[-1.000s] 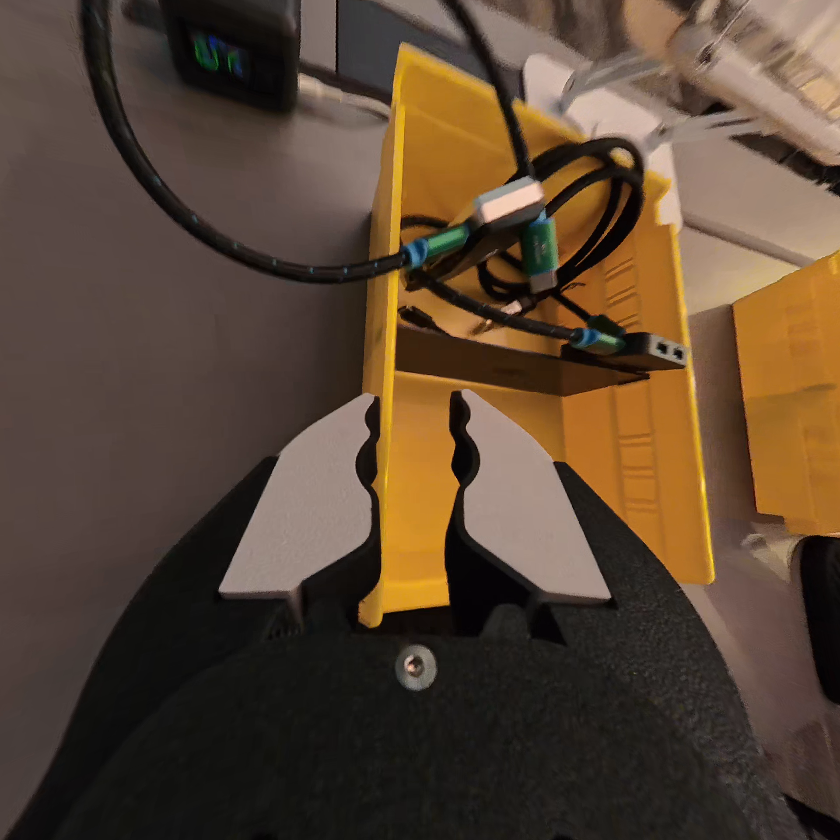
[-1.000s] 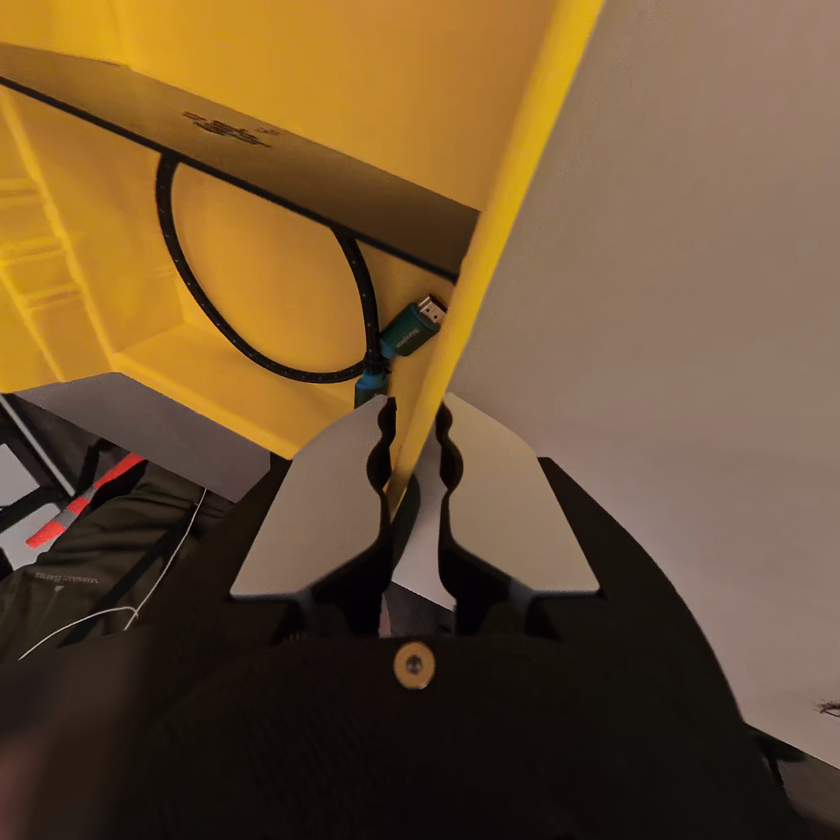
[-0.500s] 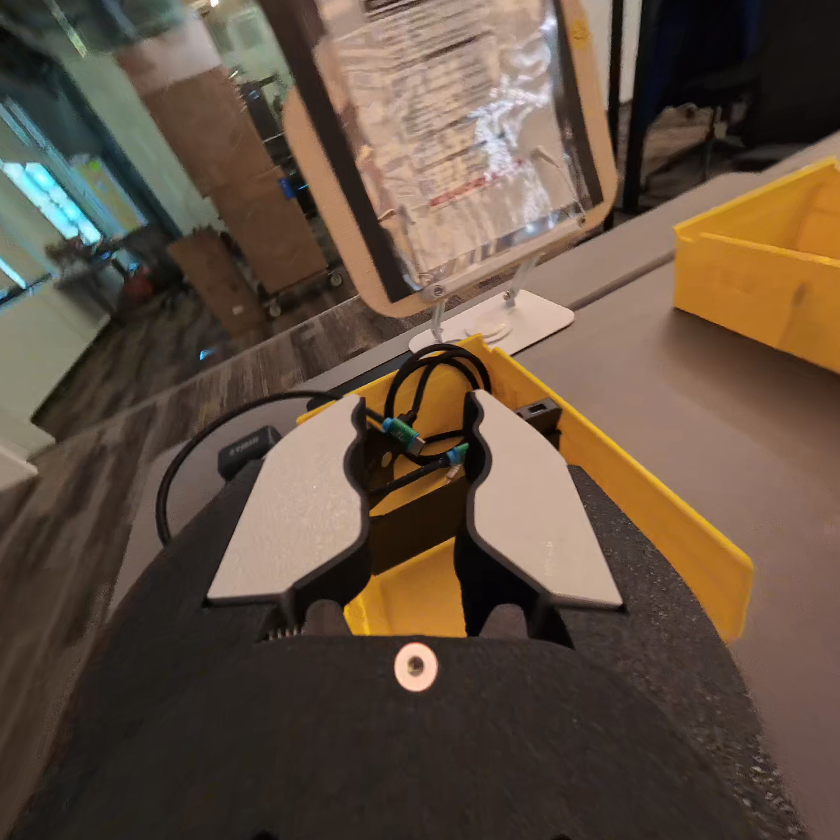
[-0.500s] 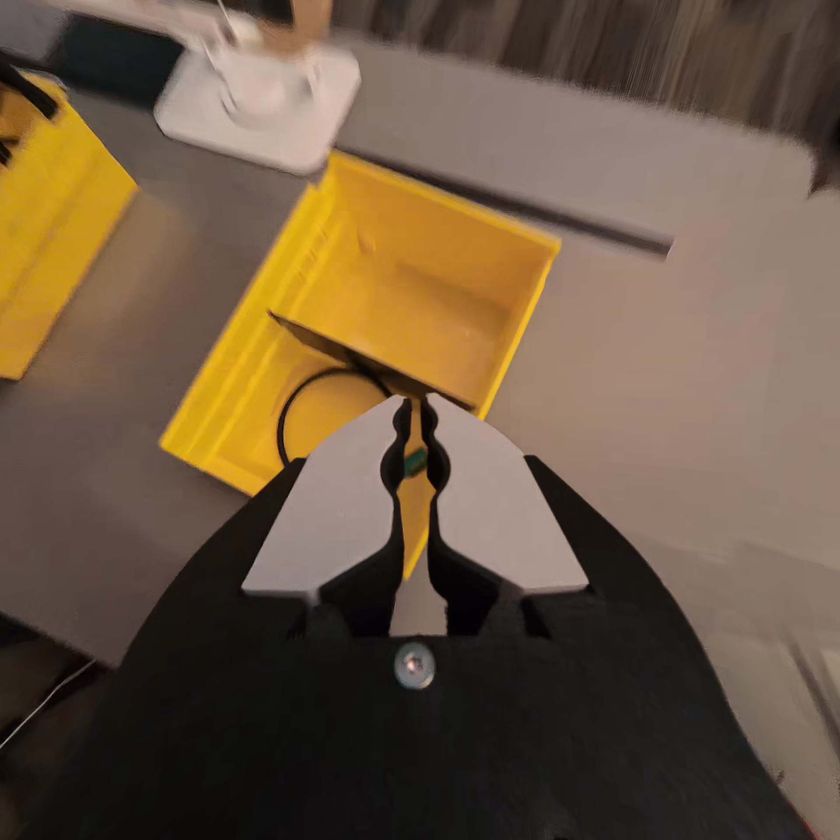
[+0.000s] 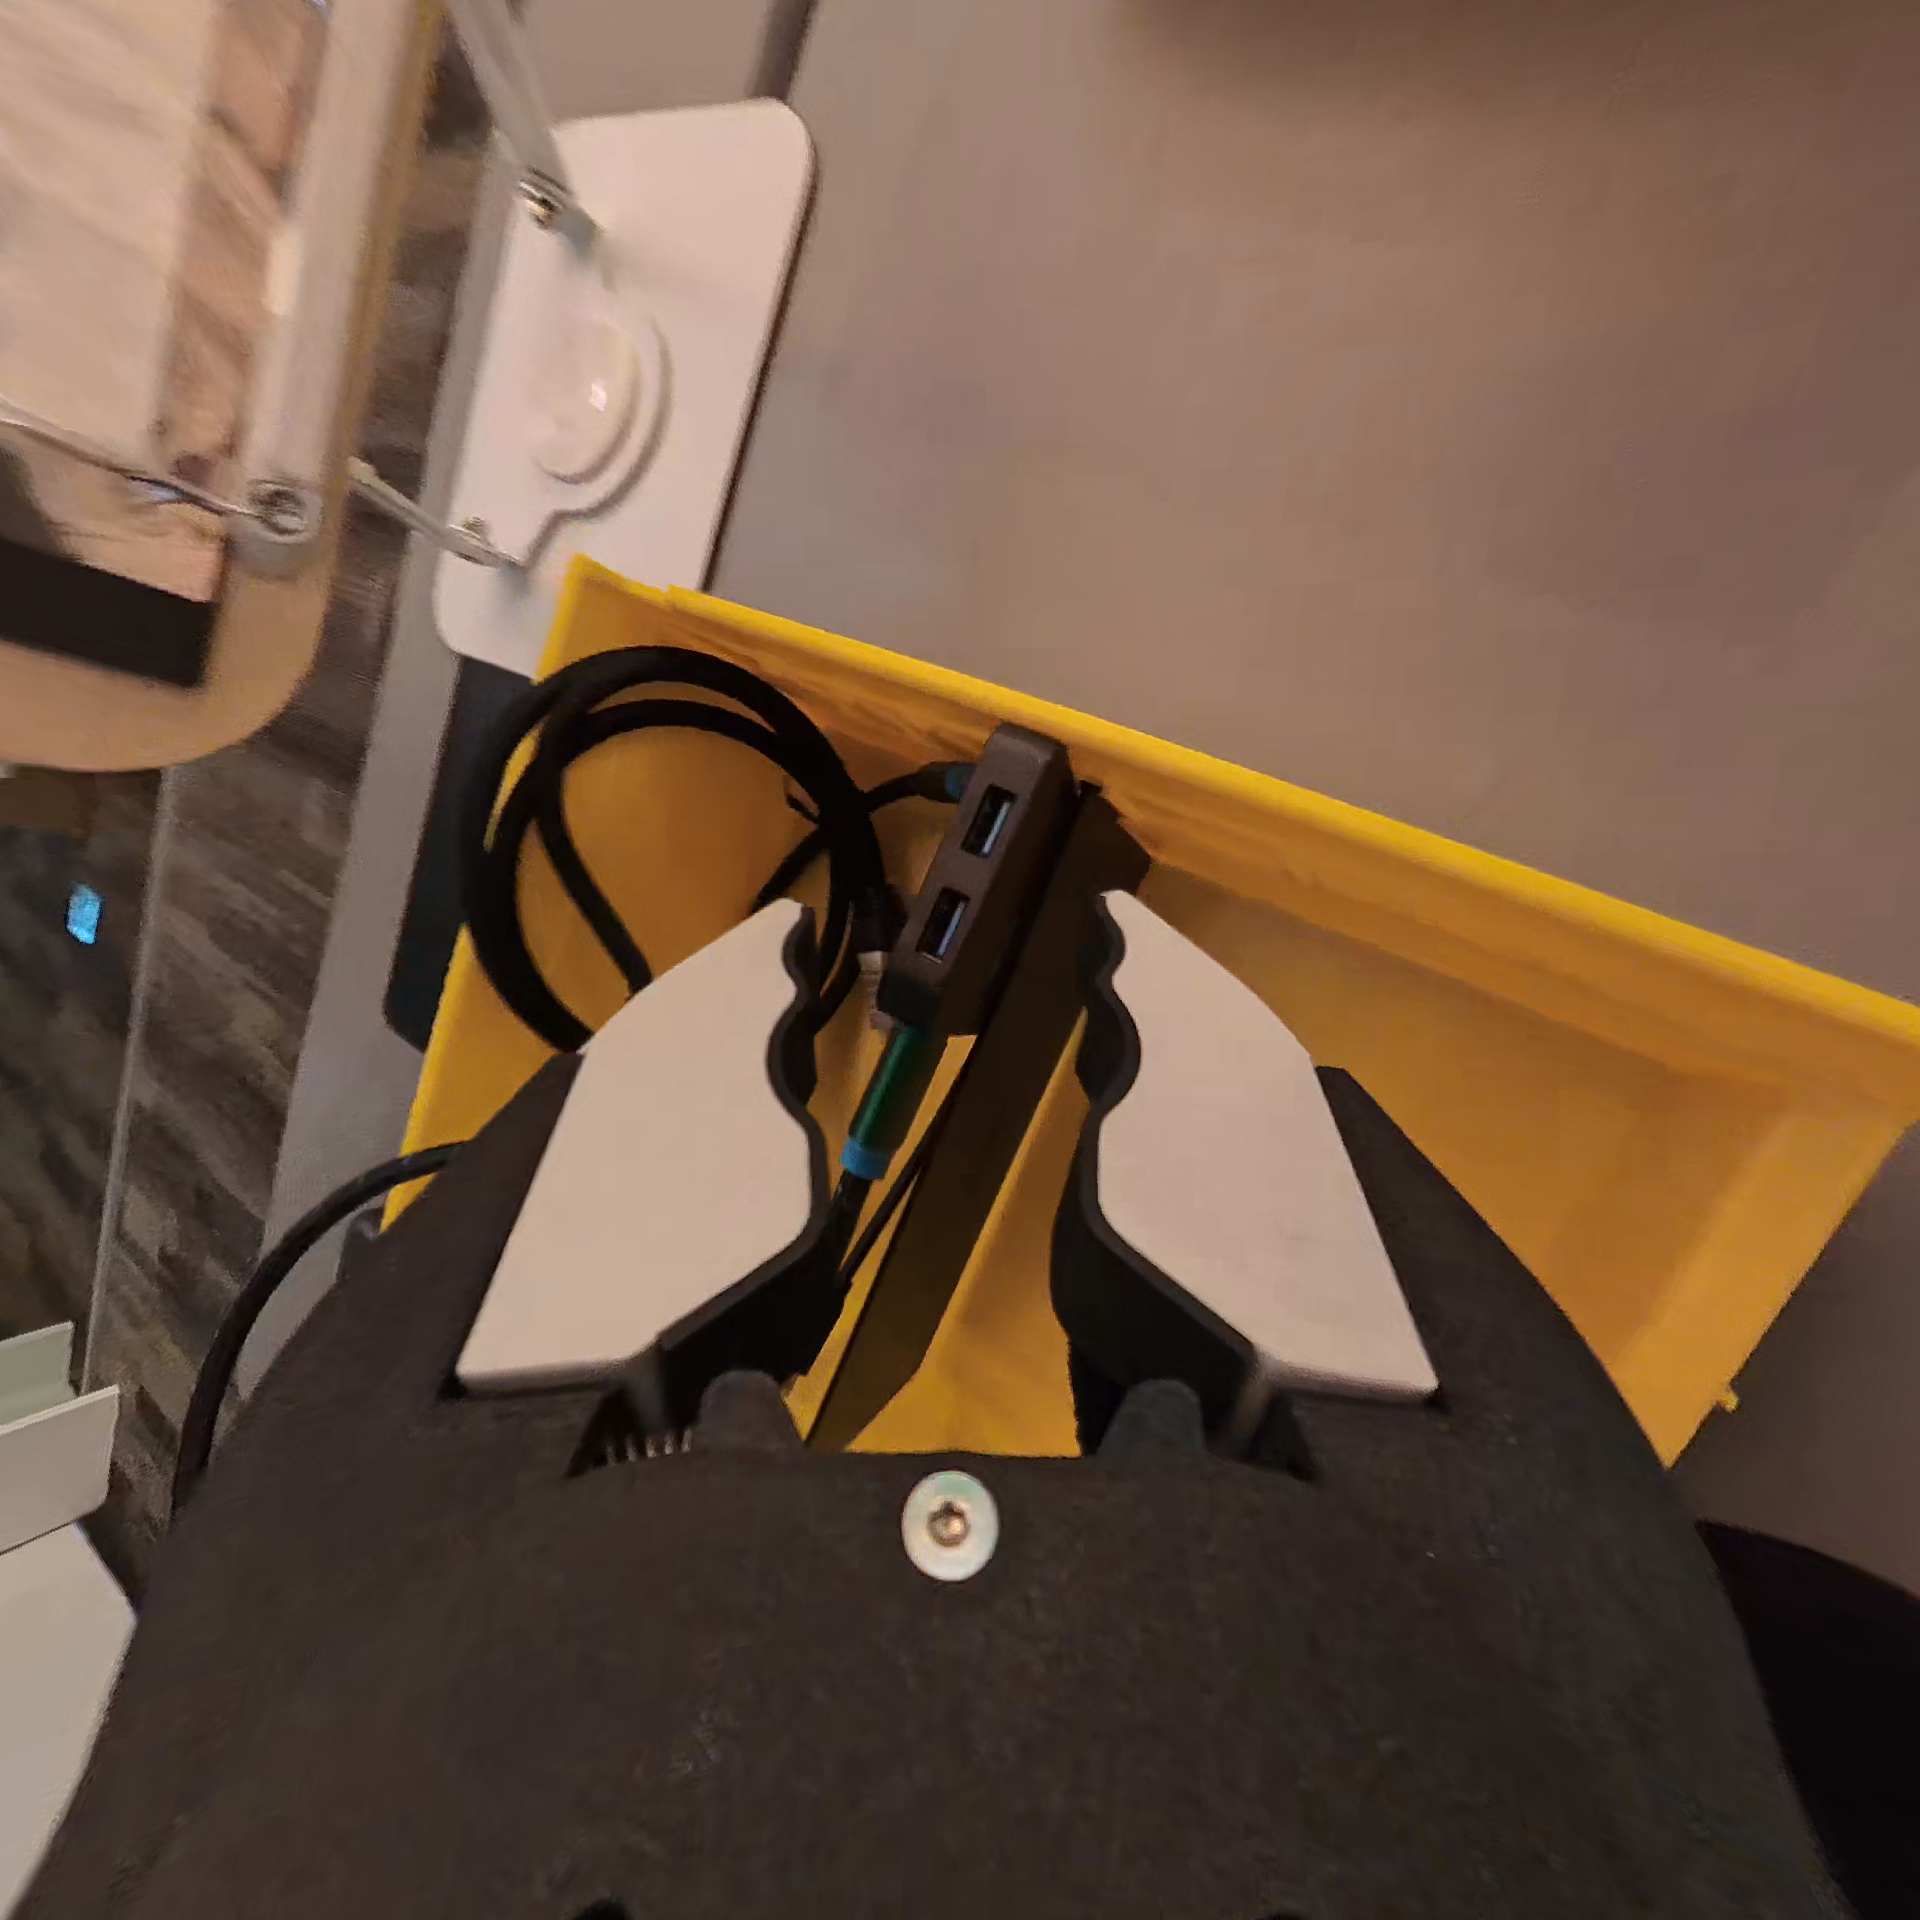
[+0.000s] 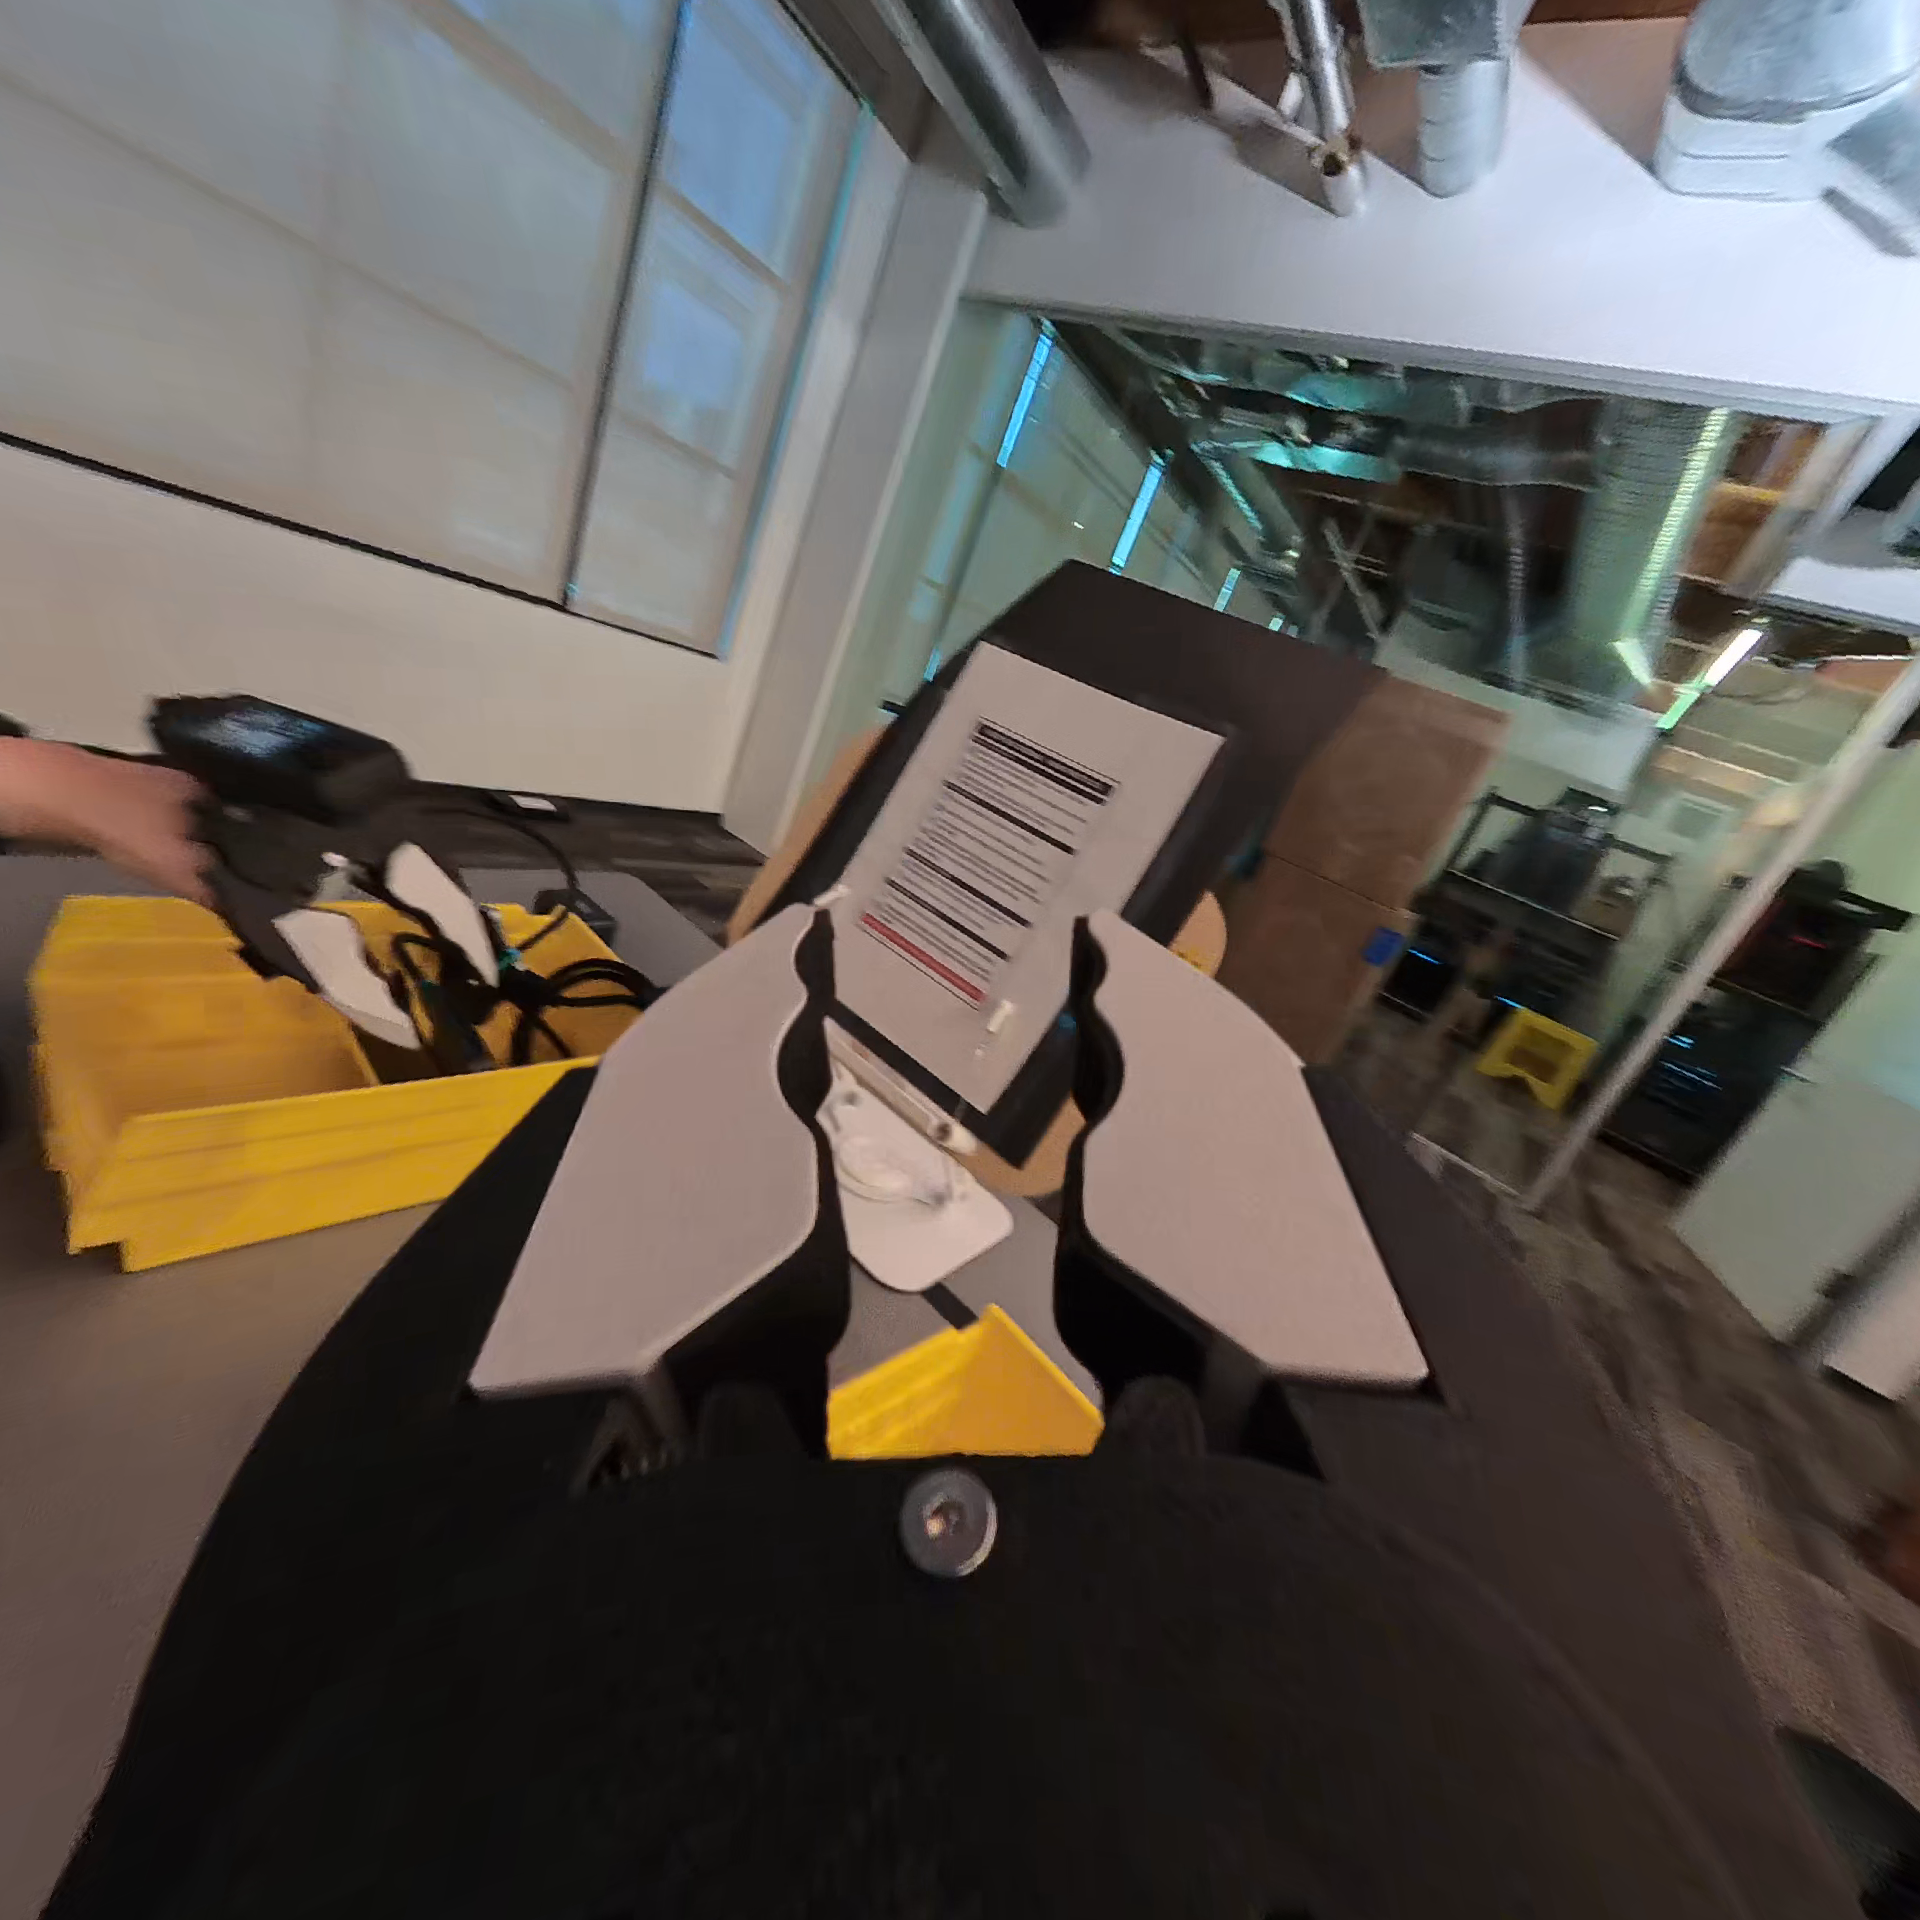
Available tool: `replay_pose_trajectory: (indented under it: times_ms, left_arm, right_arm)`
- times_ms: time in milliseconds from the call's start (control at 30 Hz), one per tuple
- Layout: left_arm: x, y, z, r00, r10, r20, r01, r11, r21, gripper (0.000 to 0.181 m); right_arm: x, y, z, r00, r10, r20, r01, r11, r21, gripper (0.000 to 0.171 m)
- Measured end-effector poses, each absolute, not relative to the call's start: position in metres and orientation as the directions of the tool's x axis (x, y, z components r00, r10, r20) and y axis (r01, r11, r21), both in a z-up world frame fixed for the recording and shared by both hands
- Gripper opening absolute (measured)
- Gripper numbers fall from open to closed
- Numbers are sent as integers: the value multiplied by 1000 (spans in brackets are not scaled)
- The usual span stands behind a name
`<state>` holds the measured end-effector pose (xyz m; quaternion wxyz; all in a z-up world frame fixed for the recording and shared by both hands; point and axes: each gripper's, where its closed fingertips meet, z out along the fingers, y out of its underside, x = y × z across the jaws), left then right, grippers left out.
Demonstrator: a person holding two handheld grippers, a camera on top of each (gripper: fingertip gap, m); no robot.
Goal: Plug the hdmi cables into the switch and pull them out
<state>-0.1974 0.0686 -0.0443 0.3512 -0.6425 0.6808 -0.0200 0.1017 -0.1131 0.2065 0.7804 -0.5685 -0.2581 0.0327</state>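
In the left wrist view a yellow bin holds a black switch with two ports showing, leaning on a black divider. Coiled black HDMI cables lie left of it. A green plug sits at the switch's near end. My left gripper is open and empty above the bin, its fingers either side of the switch and divider. My right gripper is open and empty, raised and pointing level across the room. The right wrist view shows the left gripper over the cables.
A sign on a white-based stand stands behind the bins; its base touches the bin's far corner. A second yellow bin's corner lies under my right gripper. A person's hand holds the left gripper. Grey table. One gripper's finger ends stand about 45 centimetres off the other's. From my left tips it is roughly 4 centimetres to the green plug; from my right, 45 centimetres.
My left gripper tipped down over the bin and now looks at the switch, jaws wider. My right gripper rose from the second bin, tilted up to level and opened.
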Motion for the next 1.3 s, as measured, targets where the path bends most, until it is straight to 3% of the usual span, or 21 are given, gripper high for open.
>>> replay_pose_trajectory:
  times_ms: [167,333,500,667,867,1300]
  left_arm:
    - [-194,75,-64,-27,-930,-368,-920,167,-355,38]
    - [-197,75,-75,-69,-948,-312,-953,154,-259,21]
    - [-189,72,-31,-18,-958,-286,-912,133,-389,46]
    - [-205,109,47,206,-931,-303,-817,7,-577,46]
    - [-267,137,11,317,-901,-297,-902,-189,-389,52]
    - [-294,164,-74,292,-884,-365,-956,-262,-131,43]
  right_arm:
    - [95,-105,200,843,338,418,296,358,-886,45]
    - [91,-106,196,822,357,443,317,358,-878,34]
    - [97,-106,190,808,351,473,368,326,-871,27]
    - [103,-108,189,804,352,479,378,319,-869,11]
    - [114,-101,185,798,280,533,454,304,-838,11]
    - [107,-98,179,778,314,545,462,302,-834,15]
